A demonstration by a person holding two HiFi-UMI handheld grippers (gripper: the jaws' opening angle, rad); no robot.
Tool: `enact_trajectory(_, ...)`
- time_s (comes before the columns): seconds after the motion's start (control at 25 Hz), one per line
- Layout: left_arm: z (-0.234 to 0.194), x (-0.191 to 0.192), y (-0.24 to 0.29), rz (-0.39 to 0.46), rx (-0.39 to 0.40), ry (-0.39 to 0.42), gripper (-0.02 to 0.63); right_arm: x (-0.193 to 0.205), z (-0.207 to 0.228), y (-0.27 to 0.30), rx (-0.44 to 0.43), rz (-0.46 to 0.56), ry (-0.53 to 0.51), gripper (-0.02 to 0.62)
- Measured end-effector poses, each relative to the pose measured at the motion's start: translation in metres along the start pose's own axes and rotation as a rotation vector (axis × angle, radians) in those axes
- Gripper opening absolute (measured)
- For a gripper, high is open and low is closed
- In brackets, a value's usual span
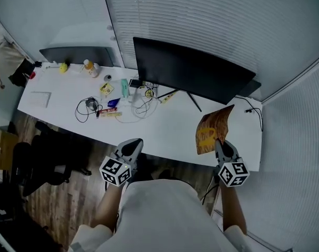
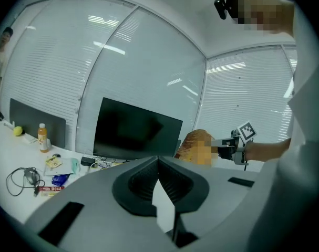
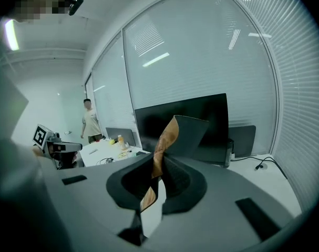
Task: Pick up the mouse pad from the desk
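Right gripper, mouse pad above desk

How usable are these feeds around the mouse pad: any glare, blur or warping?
Head view: fisheye bends the desk edge, the corners go dark, the mouse pad stays sharp. Left gripper view: ceiling-light reflections streak the glass wall; a mosaic patch covers part of the mouse pad. Right gripper view: mouse pad close to the lens yet readable, dark vignette round the rim.
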State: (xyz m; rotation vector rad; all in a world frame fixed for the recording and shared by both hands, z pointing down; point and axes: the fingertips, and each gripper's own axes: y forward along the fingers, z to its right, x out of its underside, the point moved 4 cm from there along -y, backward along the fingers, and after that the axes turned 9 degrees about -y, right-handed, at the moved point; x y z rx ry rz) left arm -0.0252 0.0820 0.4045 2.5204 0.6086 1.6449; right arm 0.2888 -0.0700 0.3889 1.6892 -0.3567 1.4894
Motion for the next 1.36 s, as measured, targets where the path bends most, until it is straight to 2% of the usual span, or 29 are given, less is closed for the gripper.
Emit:
enact_trajectory(0.32, -0.01, -0.014, -0.04, 0.032, -0.019, 0.024, 0.017, -0.009, -0.032, -0.011, -0.002, 0.052, -0.015, 0.049)
enact_trajectory(0.64, -0.029, -0.024, -0.068, 0.017, -0.007, 0.049, 0.017, -0.023, -0.064, -0.017, 0.026, 0.095, -0.006, 0.049)
enact_trajectory(1.36, -0.042, -0.03, -0.083, 0.038, 0.011, 0.052, 0.017, -0.04, -0.095, -0.013, 0.02, 0.126, -0.039, 0.049)
